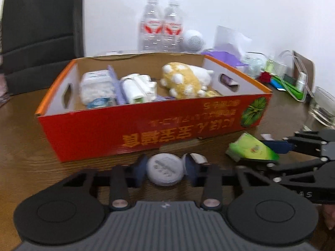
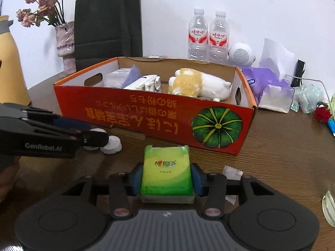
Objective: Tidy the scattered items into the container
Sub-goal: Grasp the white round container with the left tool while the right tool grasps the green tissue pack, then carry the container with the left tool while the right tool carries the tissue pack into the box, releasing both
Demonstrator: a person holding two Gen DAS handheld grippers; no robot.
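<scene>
Dark wood-grain bench (image 1: 25,129), white wall (image 1: 230,4) behind. Left gripper (image 1: 165,172) with fingers (image 1: 139,171) clamped narrow on a white round disc (image 1: 165,172), just short of the near wall of the red cardboard box (image 1: 125,129). A second white disc (image 2: 111,145) lying on the bench just beside the left fingertips, seen in the right wrist view. Right gripper (image 2: 167,176) with fingers (image 2: 196,176) pressed on both sides of a green tissue pack (image 2: 167,173), held in front of the box's near wall by the printed pumpkin.

Inside the box, beyond the left fingers: a plush toy (image 1: 184,79), a white wipes pack (image 1: 97,85) and a white gadget (image 1: 138,87). Past the box's far wall: 2 water bottles (image 1: 161,27), a white round speaker (image 1: 192,40) and a purple tissue pack (image 2: 270,87). Far left of the right fingers: a black paper bag (image 2: 106,21), a vase of dried roses (image 2: 65,39) and a yellow jug (image 2: 10,73). Right of the fingers: a glass (image 1: 323,106), a red rose (image 2: 321,114) and a torn white wrapper (image 2: 232,172) on the bench.
</scene>
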